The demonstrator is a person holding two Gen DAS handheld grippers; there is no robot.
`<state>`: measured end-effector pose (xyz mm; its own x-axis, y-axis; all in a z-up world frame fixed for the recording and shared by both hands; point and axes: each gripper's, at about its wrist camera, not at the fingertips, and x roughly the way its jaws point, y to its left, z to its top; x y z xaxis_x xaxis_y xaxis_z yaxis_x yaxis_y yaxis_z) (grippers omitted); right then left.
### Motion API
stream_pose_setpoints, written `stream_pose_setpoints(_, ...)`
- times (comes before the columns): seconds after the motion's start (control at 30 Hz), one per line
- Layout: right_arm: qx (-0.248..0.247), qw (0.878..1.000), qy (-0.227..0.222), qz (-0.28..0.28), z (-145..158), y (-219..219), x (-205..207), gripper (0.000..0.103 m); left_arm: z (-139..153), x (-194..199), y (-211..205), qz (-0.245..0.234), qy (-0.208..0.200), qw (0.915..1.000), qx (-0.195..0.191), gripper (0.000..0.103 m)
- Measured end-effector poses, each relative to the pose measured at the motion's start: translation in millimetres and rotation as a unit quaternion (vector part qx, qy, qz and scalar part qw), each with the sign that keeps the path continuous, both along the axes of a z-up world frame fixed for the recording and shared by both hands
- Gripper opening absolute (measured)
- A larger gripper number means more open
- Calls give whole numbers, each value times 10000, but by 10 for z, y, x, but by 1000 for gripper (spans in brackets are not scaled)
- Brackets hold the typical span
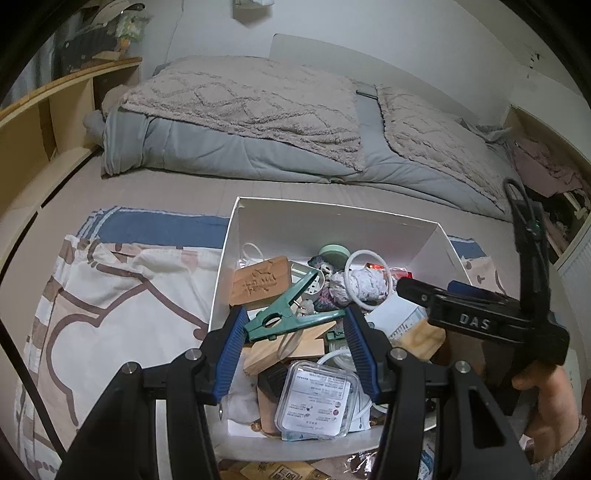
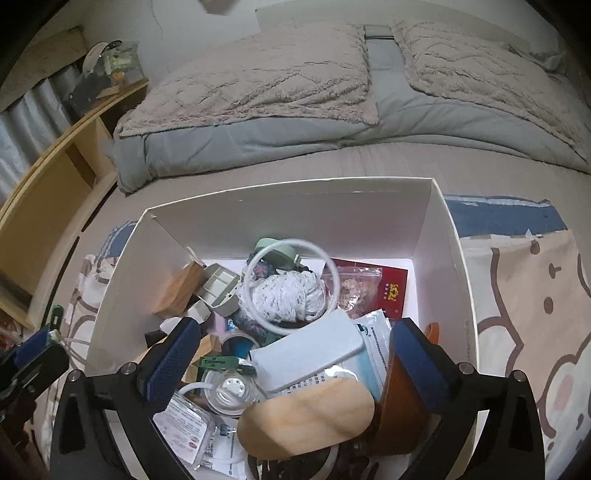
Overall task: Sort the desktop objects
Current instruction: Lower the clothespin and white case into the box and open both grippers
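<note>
Near edge of white box (image 1: 332, 210) hidden behind gripper frames. Printed text on clear plastic case (image 1: 317, 398) too small to read. Pale wooden piece (image 2: 306, 417) blurred. White ring (image 2: 291, 284) motion-smeared along far side.

We are in a bedroom of a home: a bed (image 1: 155, 184) fills most of what we see, with a grey quilt (image 1: 236, 151) and fluffy beige blankets (image 1: 251, 99) bunched at its far side. A cartoon-printed sheet (image 1: 110, 295) lies spread over the mattress, under a white box (image 2: 295, 214) of household odds and ends. A wooden shelf unit (image 1: 48, 110) runs along the bed, against plain white walls (image 1: 406, 33)
</note>
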<state>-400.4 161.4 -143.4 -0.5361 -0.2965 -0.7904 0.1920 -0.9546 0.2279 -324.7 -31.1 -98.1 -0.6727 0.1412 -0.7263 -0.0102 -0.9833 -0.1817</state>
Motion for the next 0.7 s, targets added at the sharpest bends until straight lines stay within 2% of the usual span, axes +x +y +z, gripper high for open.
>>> stream_pose_setpoints(0.17, 28, 9999, -17, 159, 62, 2, 55, 103, -46, -94, 22, 55, -4, 9998, 214, 54)
stream_pose_setpoints(0.37, 252, 9987, 148, 428, 205, 56, 167, 103, -114, -221, 170, 65, -31, 9997, 243, 54)
stream_pose_setpoints(0.7, 128, 9993, 124, 318, 289, 356, 284, 103, -245, -440, 328, 87, -57, 9995, 313, 54)
